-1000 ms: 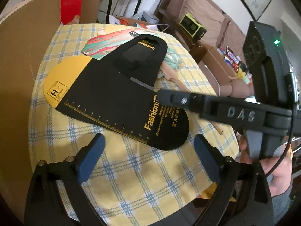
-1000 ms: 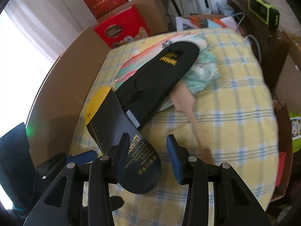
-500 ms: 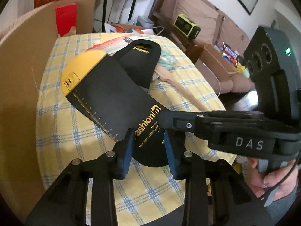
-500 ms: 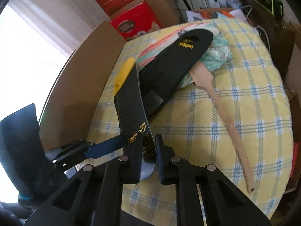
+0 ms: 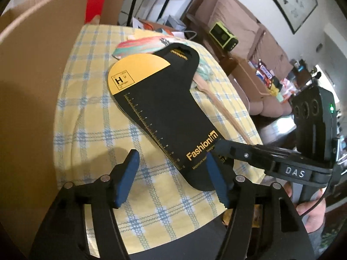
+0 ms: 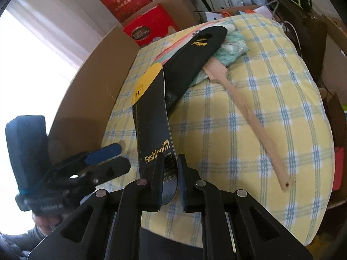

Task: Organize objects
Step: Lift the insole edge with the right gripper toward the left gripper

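Note:
A black insole with a yellow toe stretches away from me over the checked tablecloth. My right gripper is shut on its heel and holds it tilted on edge. In the left wrist view the right gripper reaches in from the right. My left gripper sits just before the heel with its jaws opening; the blue pads press on nothing. The toe rests on a second black insole, which lies on a pink and teal cloth.
A wooden spatula lies diagonally on the right half of the table, its blade against the cloth. A tall cardboard wall lines the left side. Red boxes stand behind it. A sofa and a green radio are beyond the table's right edge.
The right gripper shut on the insole's heel and swung it so the toe now points away. The left gripper closed beside the heel half a second ago, then opened again.

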`<action>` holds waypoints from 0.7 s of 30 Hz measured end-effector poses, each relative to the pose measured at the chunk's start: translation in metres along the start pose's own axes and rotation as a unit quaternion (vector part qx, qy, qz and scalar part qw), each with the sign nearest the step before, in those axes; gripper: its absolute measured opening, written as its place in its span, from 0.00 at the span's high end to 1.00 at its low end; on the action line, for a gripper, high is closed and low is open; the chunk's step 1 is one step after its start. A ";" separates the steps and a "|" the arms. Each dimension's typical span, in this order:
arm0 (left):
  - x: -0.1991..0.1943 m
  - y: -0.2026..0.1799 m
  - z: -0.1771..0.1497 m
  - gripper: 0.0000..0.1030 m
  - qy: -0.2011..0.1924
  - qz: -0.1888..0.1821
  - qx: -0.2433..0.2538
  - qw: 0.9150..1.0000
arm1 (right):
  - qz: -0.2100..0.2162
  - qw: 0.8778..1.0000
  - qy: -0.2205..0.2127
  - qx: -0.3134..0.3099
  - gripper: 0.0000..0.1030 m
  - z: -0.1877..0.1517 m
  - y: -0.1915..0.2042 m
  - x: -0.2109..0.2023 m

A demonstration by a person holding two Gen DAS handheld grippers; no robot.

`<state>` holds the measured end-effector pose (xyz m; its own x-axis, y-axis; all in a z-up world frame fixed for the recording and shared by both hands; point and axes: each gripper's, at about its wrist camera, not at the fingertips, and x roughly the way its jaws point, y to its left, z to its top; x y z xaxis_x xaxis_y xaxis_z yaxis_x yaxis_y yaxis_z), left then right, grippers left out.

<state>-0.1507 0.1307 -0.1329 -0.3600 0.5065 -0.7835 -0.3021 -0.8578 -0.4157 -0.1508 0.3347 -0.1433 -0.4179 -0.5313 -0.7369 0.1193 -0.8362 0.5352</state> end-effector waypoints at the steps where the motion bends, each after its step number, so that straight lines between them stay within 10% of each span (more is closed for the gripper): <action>1: 0.002 -0.001 -0.001 0.41 0.004 -0.005 -0.003 1.000 | 0.006 1.000 0.000 0.009 0.89 -0.003 -0.002 -0.001; 12: 0.011 -0.005 -0.007 0.40 0.016 -0.081 -0.034 0.996 | 0.067 0.994 0.016 0.086 0.90 -0.024 -0.017 0.002; 17: 0.009 -0.012 -0.008 0.57 0.021 -0.122 -0.033 0.992 | 0.064 0.995 0.011 0.073 0.90 -0.024 -0.006 0.001; 21: 0.008 -0.016 -0.008 0.57 0.012 -0.105 -0.023 0.994 | 0.063 0.995 -0.001 0.076 0.93 -0.026 -0.001 -0.002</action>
<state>-0.1417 0.1480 -0.1359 -0.2727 0.6730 -0.6875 -0.3275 -0.7369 -0.5914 -0.1269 0.3329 -0.1525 -0.4109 -0.6297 -0.6593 0.0335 -0.7331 0.6793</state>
